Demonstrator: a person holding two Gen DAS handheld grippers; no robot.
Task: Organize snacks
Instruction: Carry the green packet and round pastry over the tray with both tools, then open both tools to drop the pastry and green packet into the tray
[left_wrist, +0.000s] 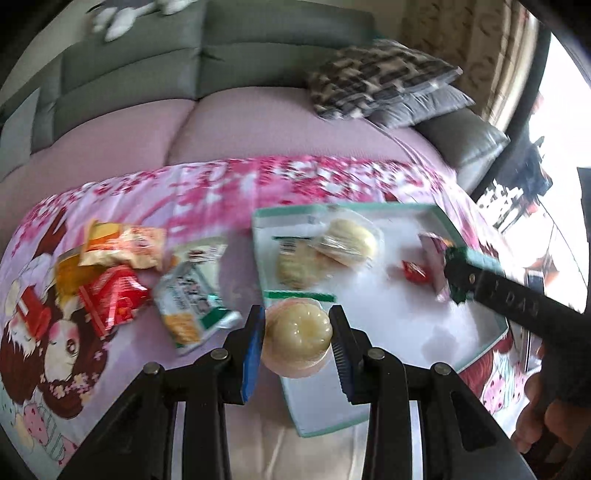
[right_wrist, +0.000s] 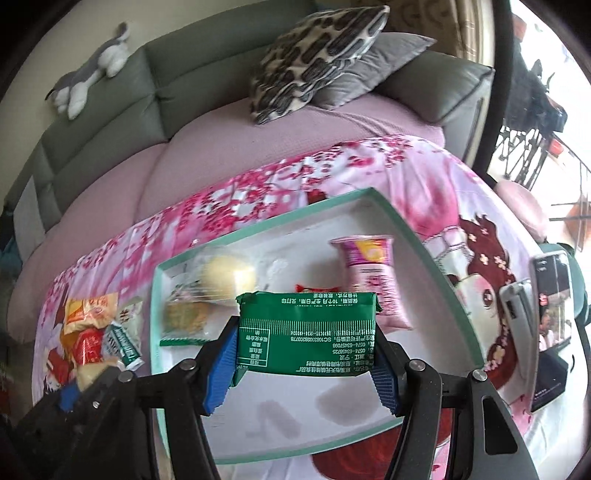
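My left gripper (left_wrist: 297, 334) is shut on a round yellow pastry in clear wrap (left_wrist: 297, 332), held over the near left corner of the white tray with a teal rim (left_wrist: 476, 242). My right gripper (right_wrist: 306, 356) is shut on a green snack packet (right_wrist: 306, 330) above the same tray (right_wrist: 413, 240); in the left wrist view it shows as a black arm holding the green packet (left_wrist: 458, 275) at the tray's right side. Inside the tray lie wrapped cakes (right_wrist: 227, 277), a pink packet (right_wrist: 371, 273) and a small red candy (left_wrist: 415, 271).
Several loose snack packets (left_wrist: 118, 280) lie on the pink printed cloth (left_wrist: 258, 184) left of the tray. A phone on a stand (right_wrist: 550, 325) sits at the right. Behind are a sofa with pillows (right_wrist: 321, 55) and a plush toy (right_wrist: 88, 74).
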